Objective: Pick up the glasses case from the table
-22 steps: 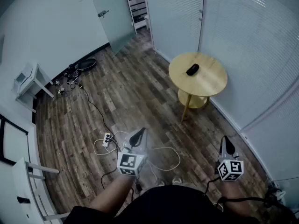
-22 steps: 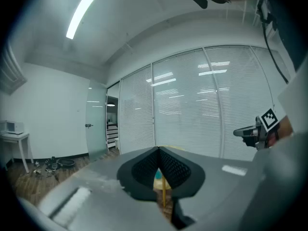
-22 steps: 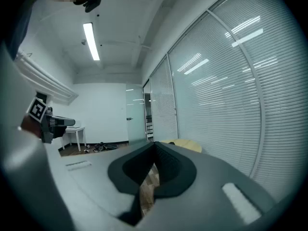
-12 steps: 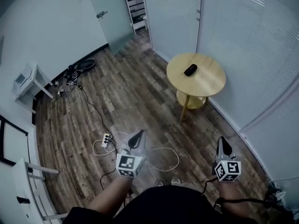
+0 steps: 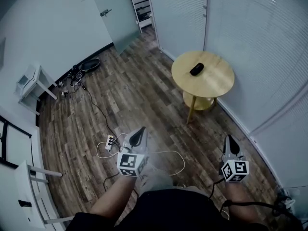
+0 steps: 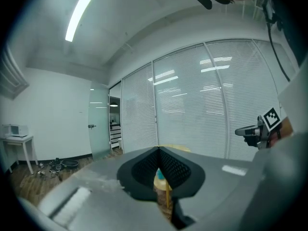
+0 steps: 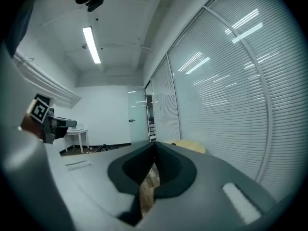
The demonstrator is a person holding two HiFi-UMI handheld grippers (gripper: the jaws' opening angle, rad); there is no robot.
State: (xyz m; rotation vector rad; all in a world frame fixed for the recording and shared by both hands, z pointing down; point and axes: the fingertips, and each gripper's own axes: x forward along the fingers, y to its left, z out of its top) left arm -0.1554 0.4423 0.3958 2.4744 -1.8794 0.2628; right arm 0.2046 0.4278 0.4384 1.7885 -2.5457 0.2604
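A small black glasses case [image 5: 196, 69] lies on the round wooden table [image 5: 211, 83] far ahead of me, by the blinds. My left gripper [image 5: 140, 132] is held low at the view's left, well short of the table, its jaws shut with nothing between them. My right gripper [image 5: 230, 142] is at the right, also short of the table, jaws shut and empty. In the left gripper view the jaw tips [image 6: 158, 149] meet, with the table's edge [image 6: 180, 148] just behind them. The right gripper's jaw tips [image 7: 154, 144] meet too, and the tabletop [image 7: 191, 146] shows beyond.
A white power strip [image 5: 110, 143] and loose cables [image 5: 168, 158] lie on the wood floor between my grippers. A lower shelf [image 5: 201, 102] sits under the table. Blinds [image 5: 250, 37] close off the right side; a white desk [image 5: 29, 83] stands at the left wall.
Both grippers stay low and shut. The table and case sit slightly higher and a little nearer in the head view as I step forward.
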